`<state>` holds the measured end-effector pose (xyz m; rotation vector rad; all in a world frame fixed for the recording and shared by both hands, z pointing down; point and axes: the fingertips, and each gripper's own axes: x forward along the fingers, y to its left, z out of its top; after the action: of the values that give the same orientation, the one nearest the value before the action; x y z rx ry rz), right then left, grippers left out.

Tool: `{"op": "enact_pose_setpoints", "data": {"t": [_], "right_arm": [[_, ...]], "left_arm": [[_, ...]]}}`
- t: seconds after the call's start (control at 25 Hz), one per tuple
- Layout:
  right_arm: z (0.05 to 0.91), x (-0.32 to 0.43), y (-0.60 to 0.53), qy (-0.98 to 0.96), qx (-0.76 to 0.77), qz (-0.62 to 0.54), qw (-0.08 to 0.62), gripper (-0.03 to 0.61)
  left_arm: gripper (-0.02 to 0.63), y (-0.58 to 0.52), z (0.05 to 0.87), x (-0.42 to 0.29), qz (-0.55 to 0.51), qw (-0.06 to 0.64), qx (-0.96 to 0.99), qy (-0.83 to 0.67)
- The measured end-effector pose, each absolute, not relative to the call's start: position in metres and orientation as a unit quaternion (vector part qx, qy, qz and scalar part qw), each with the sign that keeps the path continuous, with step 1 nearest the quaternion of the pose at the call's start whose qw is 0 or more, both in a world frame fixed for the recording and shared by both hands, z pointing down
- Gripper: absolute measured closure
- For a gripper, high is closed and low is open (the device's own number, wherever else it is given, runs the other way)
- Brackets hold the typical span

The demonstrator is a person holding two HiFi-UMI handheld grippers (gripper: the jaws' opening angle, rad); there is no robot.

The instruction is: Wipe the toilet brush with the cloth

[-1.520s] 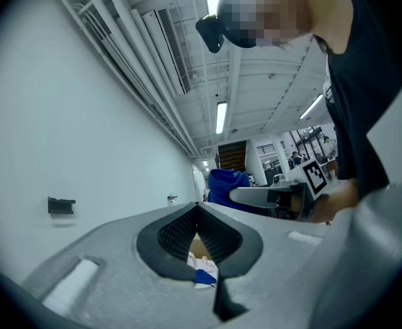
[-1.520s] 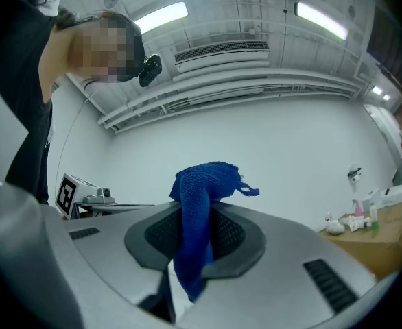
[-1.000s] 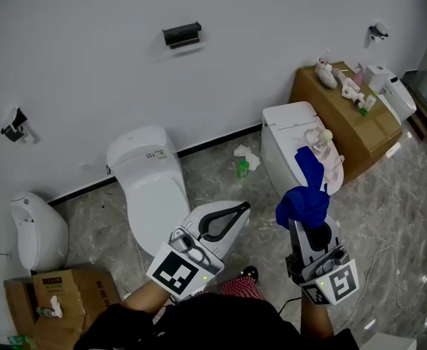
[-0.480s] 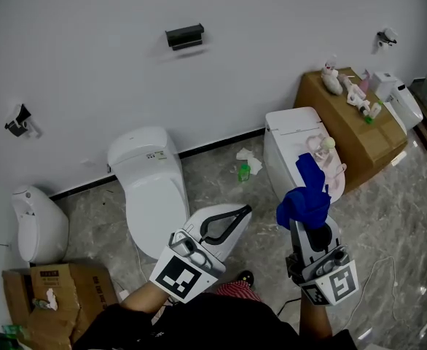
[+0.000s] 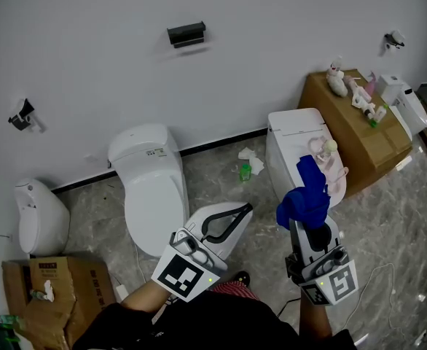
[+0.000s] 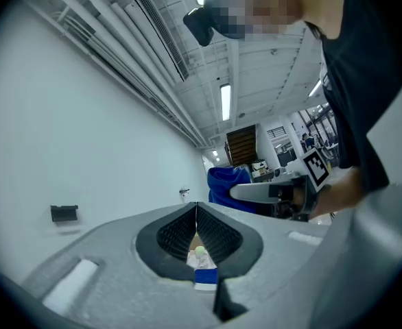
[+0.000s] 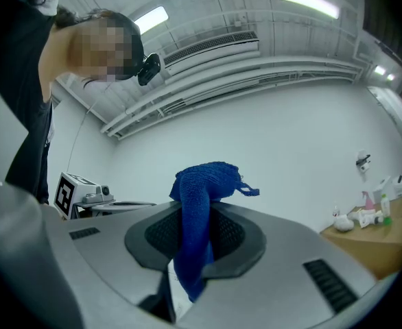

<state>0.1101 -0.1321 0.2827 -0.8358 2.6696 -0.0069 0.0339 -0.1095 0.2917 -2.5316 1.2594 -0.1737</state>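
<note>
With right gripper squeezing the blue cloth tight, but not wiping yet.
Holding left gripper pinched shut on nothing, lower middle of the frame; maybe spotting the brush as the pale pink thing lying on the white toilet, middle right, well apart from the cloth.

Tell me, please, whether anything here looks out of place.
Yes: crumpled paper and a small green bottle lie loose on the floor between the round toilet and the square toilet, like dropped litter.
</note>
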Motion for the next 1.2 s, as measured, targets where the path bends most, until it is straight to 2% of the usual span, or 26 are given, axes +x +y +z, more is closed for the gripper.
{"op": "enact_pose_setpoints", "data": {"t": [0.16, 0.48, 1.04, 1.2], "right_arm": [[0.297, 0.119, -0.140, 0.944, -0.296, 0.009, 0.143, 0.499], [0.293, 0.116, -0.143, 0.945, -0.287, 0.002, 0.155, 0.499], [0.308, 0.099, -0.152, 0.939, -0.320, -0.001, 0.128, 0.497], [0.314, 0.090, -0.159, 0.939, -0.324, -0.007, 0.118, 0.497]], "left_arm": [[0.618, -0.116, 0.294, 0.043, -0.062, 0.152, -0.883, 0.441], [0.618, -0.118, 0.296, 0.046, -0.050, 0.145, -0.884, 0.442], [0.618, -0.133, 0.301, 0.023, -0.058, 0.151, -0.899, 0.407], [0.618, -0.144, 0.306, 0.009, -0.040, 0.115, -0.900, 0.419]]}}
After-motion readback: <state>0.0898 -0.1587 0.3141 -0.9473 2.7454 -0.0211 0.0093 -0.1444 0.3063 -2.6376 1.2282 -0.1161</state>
